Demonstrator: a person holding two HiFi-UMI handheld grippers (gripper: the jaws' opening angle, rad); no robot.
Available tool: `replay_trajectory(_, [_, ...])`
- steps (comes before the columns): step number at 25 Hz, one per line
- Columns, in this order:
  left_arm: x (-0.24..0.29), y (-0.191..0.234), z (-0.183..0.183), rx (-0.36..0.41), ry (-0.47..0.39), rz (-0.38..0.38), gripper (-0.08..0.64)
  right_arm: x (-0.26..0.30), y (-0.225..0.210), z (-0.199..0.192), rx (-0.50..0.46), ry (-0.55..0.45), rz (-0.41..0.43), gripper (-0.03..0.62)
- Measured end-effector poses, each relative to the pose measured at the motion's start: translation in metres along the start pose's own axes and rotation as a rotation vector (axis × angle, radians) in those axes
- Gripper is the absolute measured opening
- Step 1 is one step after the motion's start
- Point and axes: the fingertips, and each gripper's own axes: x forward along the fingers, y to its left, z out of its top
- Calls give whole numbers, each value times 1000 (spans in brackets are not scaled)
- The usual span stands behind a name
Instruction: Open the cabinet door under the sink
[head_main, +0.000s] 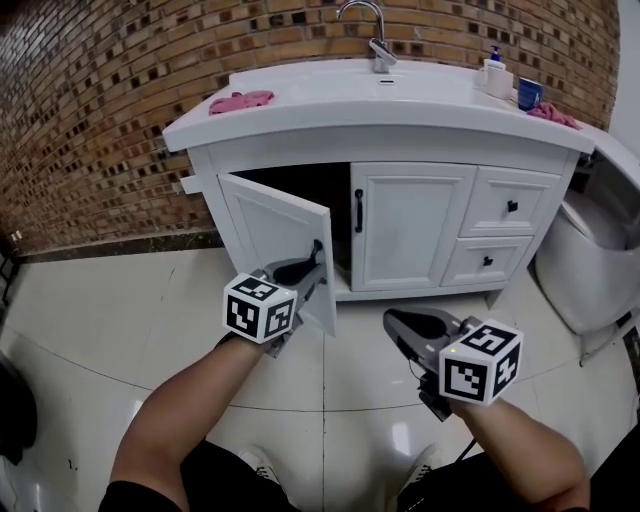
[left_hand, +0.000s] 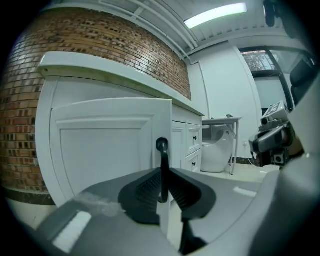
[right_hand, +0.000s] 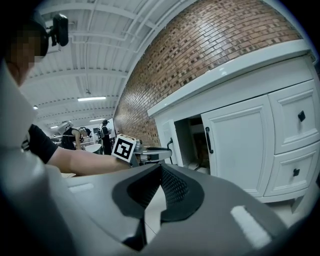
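The white vanity (head_main: 380, 140) carries the sink, and its left cabinet door (head_main: 275, 240) stands swung out toward me, showing a dark inside. My left gripper (head_main: 312, 264) is shut on that door's black bar handle (head_main: 318, 250). In the left gripper view the handle (left_hand: 162, 165) runs upright between the two ribbed pads, with the door panel (left_hand: 100, 145) just behind it. My right gripper (head_main: 392, 321) hangs lower right over the floor, apart from the cabinet. It is shut with nothing in it (right_hand: 161, 168). The right cabinet door (head_main: 410, 225) stays closed.
Two drawers (head_main: 512, 205) sit right of the doors, and a toilet (head_main: 600, 260) stands further right. A faucet (head_main: 372, 30), pink cloth (head_main: 242, 100), soap bottle (head_main: 494, 72) and blue cup (head_main: 529, 93) are on the counter. Brick wall behind, glossy tiled floor (head_main: 100, 320) in front.
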Motion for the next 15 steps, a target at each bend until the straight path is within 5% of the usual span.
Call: replay_trajectory(15, [-79, 6, -22, -44, -6, 3, 51, 17, 10, -5, -34, 28, 14, 6])
